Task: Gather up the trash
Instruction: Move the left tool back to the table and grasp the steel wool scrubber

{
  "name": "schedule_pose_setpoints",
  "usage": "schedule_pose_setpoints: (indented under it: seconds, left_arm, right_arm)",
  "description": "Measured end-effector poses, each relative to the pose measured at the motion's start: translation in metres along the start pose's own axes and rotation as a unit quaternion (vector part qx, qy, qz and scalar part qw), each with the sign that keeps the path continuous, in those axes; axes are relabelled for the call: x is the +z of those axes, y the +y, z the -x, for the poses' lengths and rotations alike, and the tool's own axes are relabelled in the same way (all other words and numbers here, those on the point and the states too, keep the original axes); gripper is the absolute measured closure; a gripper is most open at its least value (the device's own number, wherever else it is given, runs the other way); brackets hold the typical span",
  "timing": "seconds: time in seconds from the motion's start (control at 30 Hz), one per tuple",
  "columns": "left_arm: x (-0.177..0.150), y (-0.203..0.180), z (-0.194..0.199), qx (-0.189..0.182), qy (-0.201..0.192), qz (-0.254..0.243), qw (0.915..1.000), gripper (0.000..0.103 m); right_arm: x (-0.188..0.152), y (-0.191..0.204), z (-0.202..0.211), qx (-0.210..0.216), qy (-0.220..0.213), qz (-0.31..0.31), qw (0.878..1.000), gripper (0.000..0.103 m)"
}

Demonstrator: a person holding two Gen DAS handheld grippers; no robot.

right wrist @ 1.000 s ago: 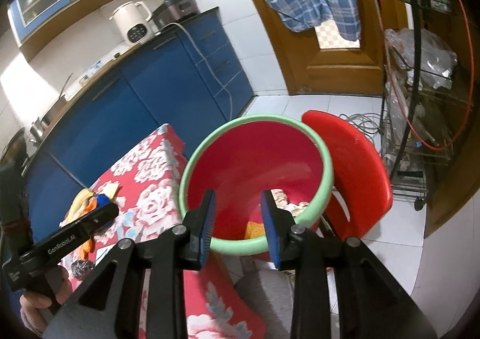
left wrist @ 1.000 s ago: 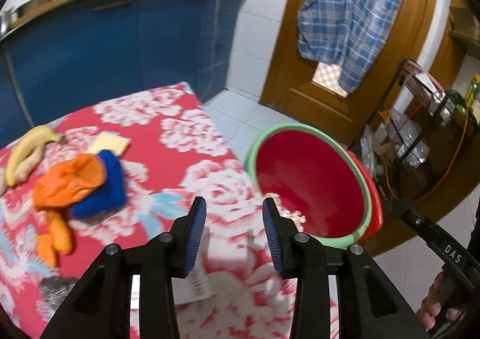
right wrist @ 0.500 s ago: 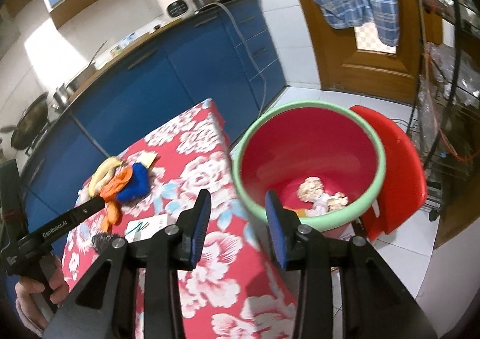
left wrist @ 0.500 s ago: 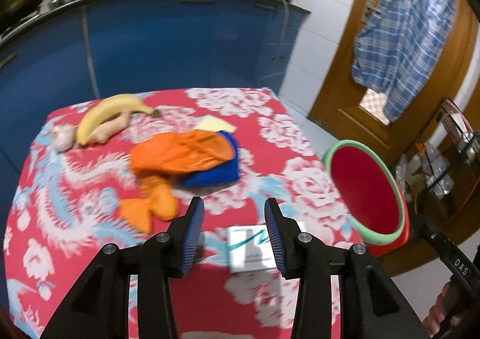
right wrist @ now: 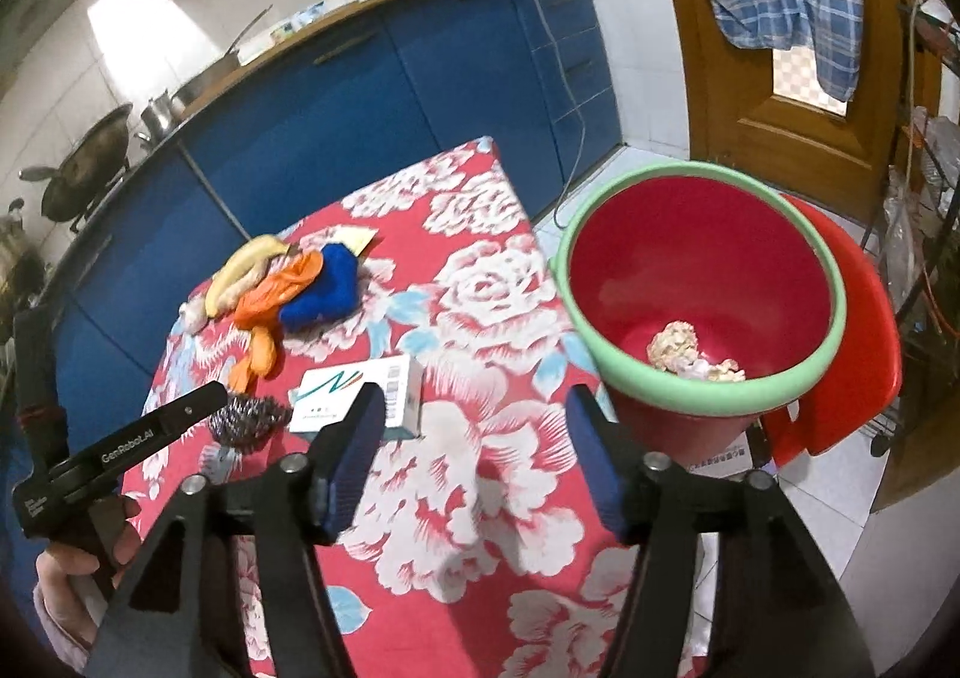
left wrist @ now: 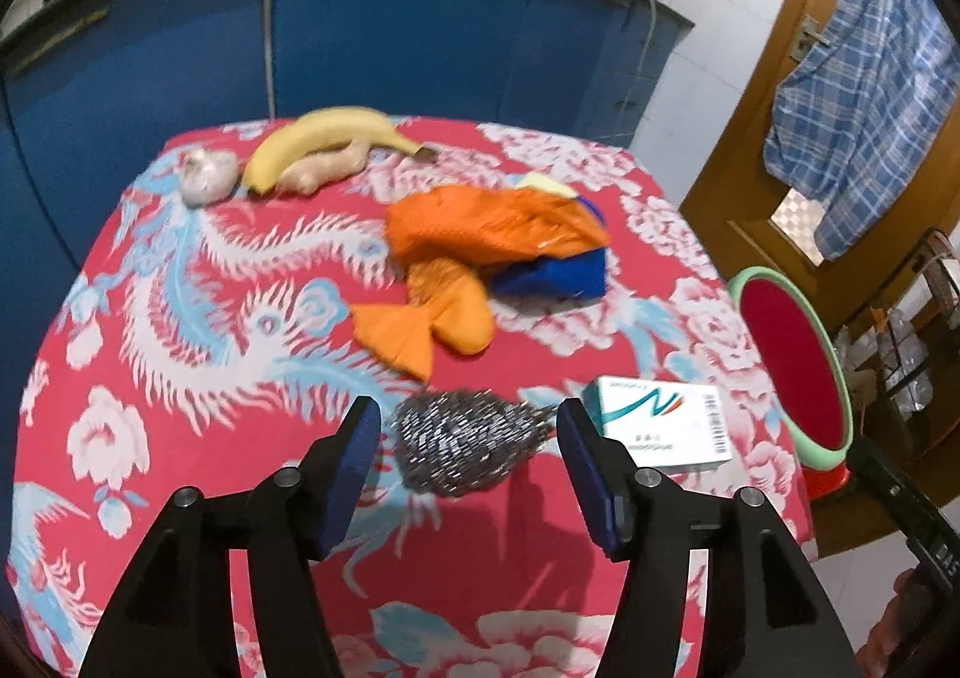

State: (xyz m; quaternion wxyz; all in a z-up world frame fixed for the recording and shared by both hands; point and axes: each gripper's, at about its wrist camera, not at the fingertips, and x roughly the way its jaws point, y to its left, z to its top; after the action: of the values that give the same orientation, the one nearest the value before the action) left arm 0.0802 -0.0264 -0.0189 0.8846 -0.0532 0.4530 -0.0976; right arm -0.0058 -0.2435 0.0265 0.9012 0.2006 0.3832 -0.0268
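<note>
My left gripper (left wrist: pixel 469 468) is open and empty, with a steel wool scrubber (left wrist: pixel 468 441) lying on the table between its fingertips. A white medicine box (left wrist: pixel 663 429) lies just right of it. An orange rubber glove (left wrist: pixel 474 252) drapes over a blue cloth (left wrist: pixel 558 273) further back. My right gripper (right wrist: pixel 474 456) is open and empty above the table, near the box (right wrist: pixel 360 396) and the scrubber (right wrist: pixel 246 420). The red bin with a green rim (right wrist: pixel 702 306) stands off the table's right edge with crumpled trash (right wrist: pixel 678 348) inside. The bin also shows in the left wrist view (left wrist: pixel 792 366).
A banana (left wrist: pixel 324 138), a ginger root (left wrist: pixel 324 171) and a garlic bulb (left wrist: pixel 207 177) lie at the table's far side. The table has a red floral cloth (left wrist: pixel 180 348). Blue cabinets (right wrist: pixel 360 96) stand behind. A red stool (right wrist: pixel 852 354) is behind the bin.
Both grippers have pulled back from the bin toward the table. The left gripper now straddles the steel wool scrubber and both jaws have opened wider.
</note>
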Motion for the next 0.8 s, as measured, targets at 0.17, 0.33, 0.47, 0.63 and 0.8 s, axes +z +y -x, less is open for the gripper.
schedule_pose_setpoints:
  seconds: [0.17, 0.33, 0.47, 0.63, 0.8]
  left_arm:
    - [-0.005, 0.01, -0.012, 0.001, 0.013, 0.014, 0.9998, 0.04]
    - [-0.007, 0.011, -0.022, -0.016, 0.015, 0.016, 0.9996, 0.04]
    - [-0.008, 0.01, -0.026, -0.031, 0.012, 0.01, 0.9994, 0.045]
    - [-0.009, 0.012, -0.027, -0.063, 0.009, 0.007, 0.998, 0.064]
    - [-0.007, 0.024, -0.015, -0.066, -0.01, 0.025, 0.9974, 0.071]
  right_arm:
    - [-0.004, 0.009, -0.007, -0.001, 0.012, 0.011, 1.0, 0.031]
    - [-0.005, 0.018, -0.015, -0.002, 0.024, 0.017, 1.0, 0.027]
    - [-0.005, 0.025, -0.024, -0.002, 0.033, 0.017, 0.999, 0.022]
    - [-0.006, 0.035, -0.036, 0.0, 0.047, 0.02, 0.999, 0.022]
    - [-0.009, 0.049, -0.048, 0.004, 0.06, 0.035, 0.998, 0.016]
